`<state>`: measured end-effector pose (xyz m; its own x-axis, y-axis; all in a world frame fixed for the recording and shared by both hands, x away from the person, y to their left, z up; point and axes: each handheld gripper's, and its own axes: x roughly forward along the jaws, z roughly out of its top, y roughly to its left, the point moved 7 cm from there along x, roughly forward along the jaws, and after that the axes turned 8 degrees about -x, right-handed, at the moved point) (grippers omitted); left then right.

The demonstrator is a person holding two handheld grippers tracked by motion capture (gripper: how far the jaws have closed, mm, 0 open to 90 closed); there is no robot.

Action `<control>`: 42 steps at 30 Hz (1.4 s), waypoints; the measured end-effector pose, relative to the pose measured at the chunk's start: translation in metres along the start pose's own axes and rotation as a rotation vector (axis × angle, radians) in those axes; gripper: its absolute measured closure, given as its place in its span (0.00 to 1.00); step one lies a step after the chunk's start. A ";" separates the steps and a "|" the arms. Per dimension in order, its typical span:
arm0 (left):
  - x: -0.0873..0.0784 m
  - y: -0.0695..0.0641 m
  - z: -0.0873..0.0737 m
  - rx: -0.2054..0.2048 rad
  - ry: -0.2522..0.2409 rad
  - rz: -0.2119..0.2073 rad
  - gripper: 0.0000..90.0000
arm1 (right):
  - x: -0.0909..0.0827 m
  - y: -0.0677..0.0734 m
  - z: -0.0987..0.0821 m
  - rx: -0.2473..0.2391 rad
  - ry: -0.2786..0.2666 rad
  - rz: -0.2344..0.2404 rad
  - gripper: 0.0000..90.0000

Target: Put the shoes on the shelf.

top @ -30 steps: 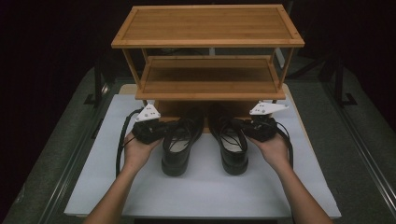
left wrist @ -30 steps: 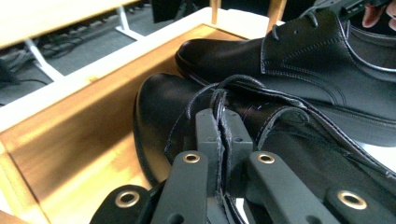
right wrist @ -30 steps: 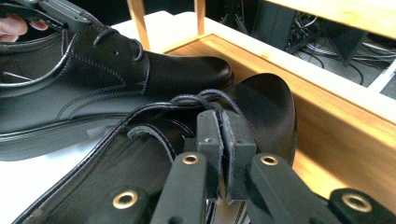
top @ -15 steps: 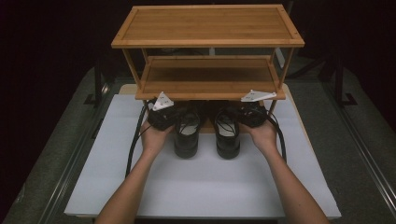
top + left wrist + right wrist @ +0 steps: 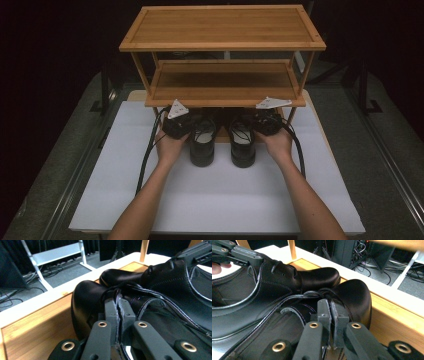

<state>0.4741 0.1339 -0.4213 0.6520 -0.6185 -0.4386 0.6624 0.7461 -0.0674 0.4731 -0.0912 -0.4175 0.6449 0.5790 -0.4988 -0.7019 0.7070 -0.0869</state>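
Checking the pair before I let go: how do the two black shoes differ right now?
The left shoe is pinched at its outer edge by the left gripper; the right shoe is pinched by the right gripper. The right shoe's heel sits slightly nearer the person. Both are glossy, laced, toes under the wooden rack.

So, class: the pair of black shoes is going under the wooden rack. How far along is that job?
Done: both shoes are gripped, the left tool shut on the left shoe, the right tool shut on the right shoe. In hand: their toes are under the rack, over its wooden base. Left: the heels show in front of the shelf edge; push further in and release.
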 end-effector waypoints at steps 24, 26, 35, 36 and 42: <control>-0.035 -0.002 -0.006 -0.008 0.059 -0.088 0.49 | -0.041 0.010 -0.002 0.026 -0.017 0.049 0.49; -0.044 -0.003 -0.009 -0.010 0.078 -0.103 0.44 | -0.049 0.013 -0.004 0.019 -0.013 0.053 0.45; -0.070 -0.006 -0.039 -0.005 0.152 -0.136 0.27 | -0.076 0.026 -0.033 0.009 0.035 0.089 0.30; -0.071 -0.006 -0.043 -0.007 0.156 -0.140 0.25 | -0.078 0.028 -0.039 0.012 0.038 0.095 0.28; -0.065 -0.012 -0.072 0.026 0.237 -0.153 0.20 | -0.074 0.038 -0.069 0.026 0.079 0.124 0.22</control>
<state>0.3979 0.1829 -0.4563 0.4415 -0.6463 -0.6224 0.7579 0.6399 -0.1268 0.3779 -0.1349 -0.4436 0.5272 0.6295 -0.5708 -0.7660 0.6429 0.0015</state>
